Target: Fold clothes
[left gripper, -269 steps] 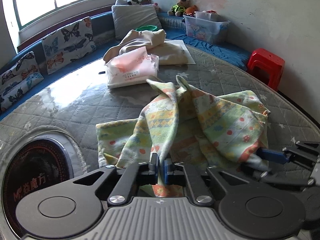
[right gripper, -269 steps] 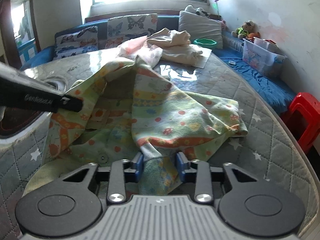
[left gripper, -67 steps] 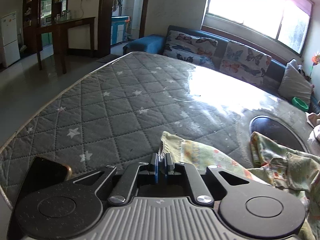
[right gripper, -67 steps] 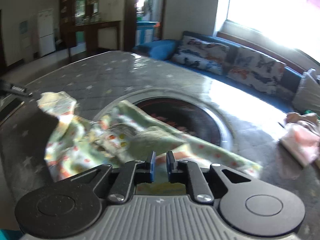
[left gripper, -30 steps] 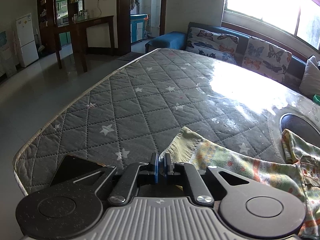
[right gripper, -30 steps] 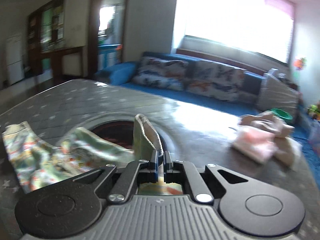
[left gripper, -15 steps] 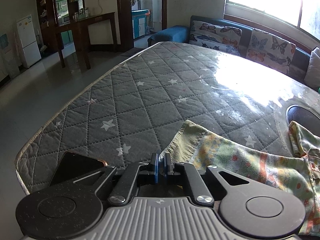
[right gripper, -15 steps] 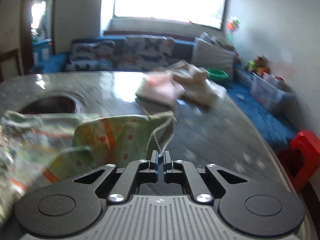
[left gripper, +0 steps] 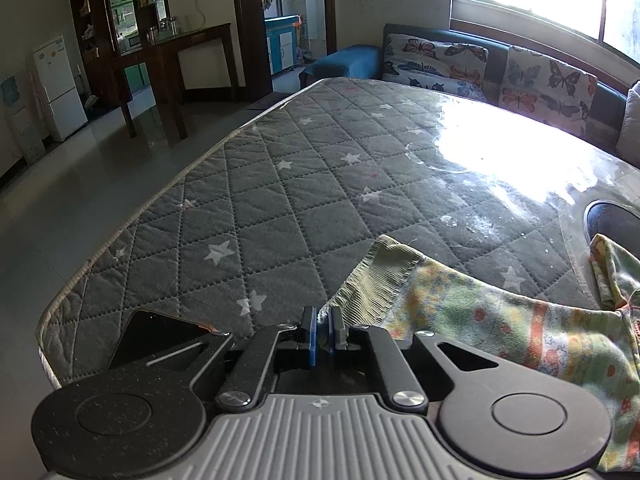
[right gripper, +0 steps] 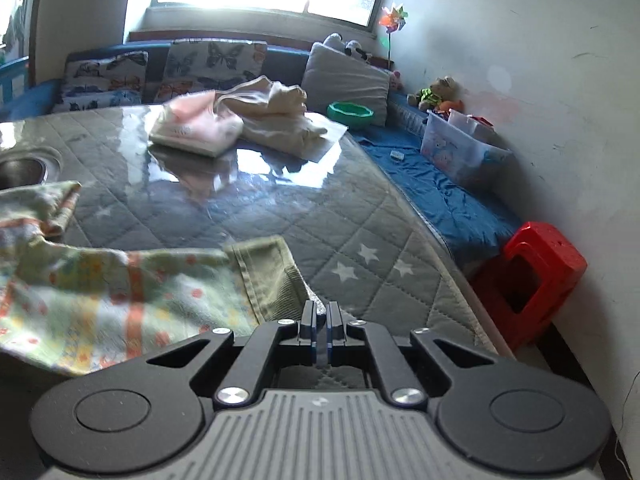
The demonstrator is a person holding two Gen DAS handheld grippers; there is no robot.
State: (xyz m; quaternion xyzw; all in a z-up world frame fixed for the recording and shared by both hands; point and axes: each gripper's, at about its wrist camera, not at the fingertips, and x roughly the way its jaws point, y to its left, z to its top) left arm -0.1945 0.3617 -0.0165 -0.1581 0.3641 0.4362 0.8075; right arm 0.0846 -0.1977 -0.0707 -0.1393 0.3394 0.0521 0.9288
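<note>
A green patterned garment (left gripper: 500, 320) with orange stripes and dots lies stretched across the grey quilted table (left gripper: 280, 208). My left gripper (left gripper: 324, 330) is shut on its ribbed green cuff (left gripper: 376, 280) near the table's left end. In the right wrist view my right gripper (right gripper: 321, 332) is shut on the other ribbed cuff (right gripper: 276, 280) of the same garment (right gripper: 120, 296), near the table's right edge. The cloth between the two hands sags in loose folds.
Folded pink and cream clothes (right gripper: 240, 120) are piled at the far side of the table. A dark phone (left gripper: 160, 336) lies by the left gripper. A red stool (right gripper: 536, 268) stands beside the table's right edge. A sofa with butterfly cushions (left gripper: 480, 68) runs behind.
Both hands have pulled apart with the garment held, drawing it out from a heap into a long stretch. The right gripper swung right to the table's right edge.
</note>
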